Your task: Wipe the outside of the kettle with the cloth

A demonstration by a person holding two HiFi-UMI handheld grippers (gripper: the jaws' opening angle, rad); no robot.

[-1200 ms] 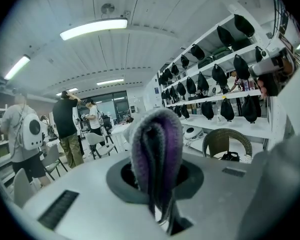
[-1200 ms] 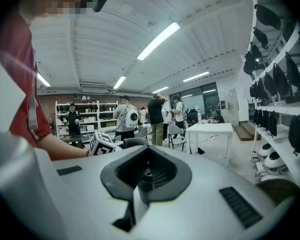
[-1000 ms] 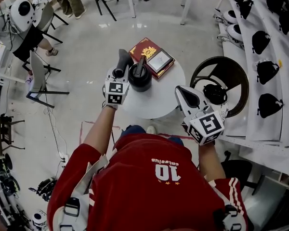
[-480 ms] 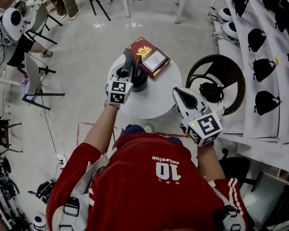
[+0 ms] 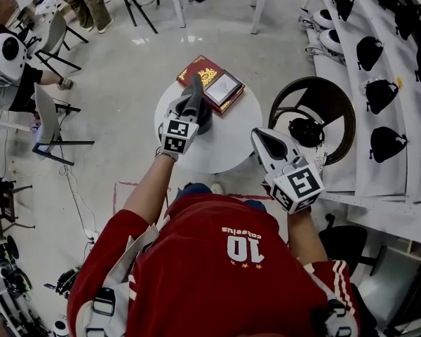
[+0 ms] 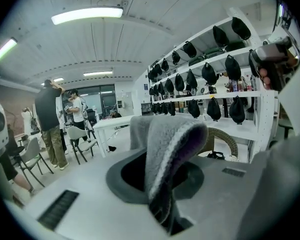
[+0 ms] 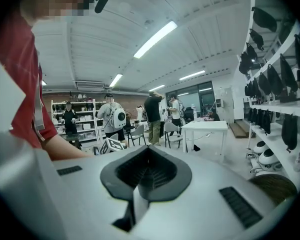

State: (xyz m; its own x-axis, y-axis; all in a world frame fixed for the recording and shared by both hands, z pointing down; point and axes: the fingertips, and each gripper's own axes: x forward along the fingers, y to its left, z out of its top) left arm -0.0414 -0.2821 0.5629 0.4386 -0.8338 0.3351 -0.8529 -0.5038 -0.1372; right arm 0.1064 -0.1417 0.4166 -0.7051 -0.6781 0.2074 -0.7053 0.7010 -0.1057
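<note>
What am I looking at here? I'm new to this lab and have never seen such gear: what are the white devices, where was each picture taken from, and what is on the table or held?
There is no robot: a person in a red shirt holds a two-jaw hand tool, a gripper, in each hand. The head view comes from a camera on the person's head, looking steeply down. Each gripper view comes from a camera riding on that tool, looking along its jaws. On the small round white table are a black kettle and a red book. The left gripper is shut on a grey cloth, held over the kettle. The right gripper is shut and empty, at the table's edge.
</note>
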